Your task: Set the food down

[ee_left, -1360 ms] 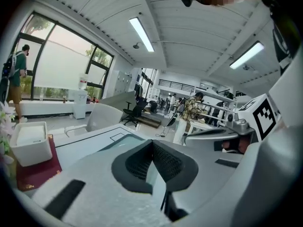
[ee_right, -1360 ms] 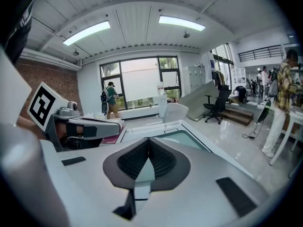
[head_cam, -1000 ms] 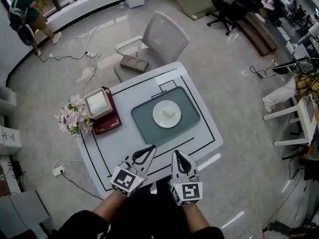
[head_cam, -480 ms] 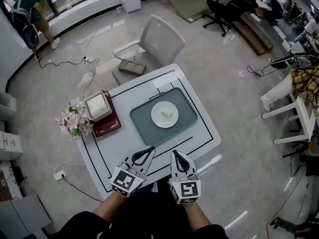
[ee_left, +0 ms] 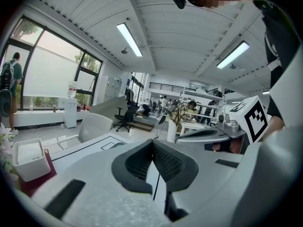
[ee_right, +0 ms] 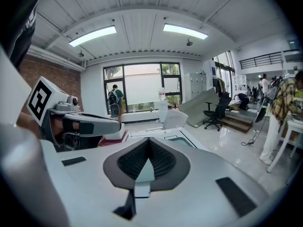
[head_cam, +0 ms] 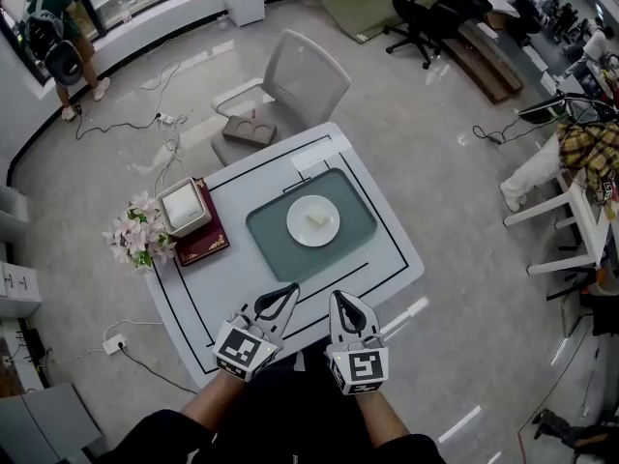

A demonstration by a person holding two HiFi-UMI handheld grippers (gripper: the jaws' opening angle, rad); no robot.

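Left tool (head_cam: 294,286) and right tool (head_cam: 338,295) stay closed, empty, unmoved over the table (head_cam: 224,276).

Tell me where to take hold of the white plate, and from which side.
Grip the plate at its near rim, coming in low from the person's side. It lies flat on the tray, rim bare, food in the middle, so an edge pinch likely clears it.

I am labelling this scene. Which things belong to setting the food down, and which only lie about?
For the job: white plate, food on it, grey-green tray, table.
Lying about: flowers, white box, dark red book, chair.
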